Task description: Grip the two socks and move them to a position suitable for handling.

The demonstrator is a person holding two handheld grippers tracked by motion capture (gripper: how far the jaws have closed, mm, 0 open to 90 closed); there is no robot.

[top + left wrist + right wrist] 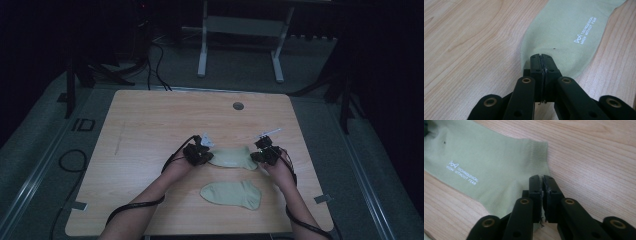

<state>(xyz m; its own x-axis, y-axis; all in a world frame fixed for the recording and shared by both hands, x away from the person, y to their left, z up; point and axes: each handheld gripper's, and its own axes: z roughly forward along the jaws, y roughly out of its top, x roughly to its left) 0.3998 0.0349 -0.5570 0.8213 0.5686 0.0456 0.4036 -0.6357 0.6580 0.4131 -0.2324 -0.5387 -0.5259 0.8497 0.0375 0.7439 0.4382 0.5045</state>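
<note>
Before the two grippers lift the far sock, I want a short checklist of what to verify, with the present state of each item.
1. Left gripper closed on the far sock: ok, jaws together on the fabric at its rounded end.
2. Right gripper closed on the same sock: ok, jaws pinch the edge by the ribbed cuff.
3. Both layers of fabric caught in each grip: cannot tell, the jaws hide it.
4. Sock lies flat between the grippers: ok, only a slight pucker near the left jaws.
5. Near sock apart from the far one: ok, bare wooden table shows between them.
6. Printed white lettering faces up: ok.
</note>
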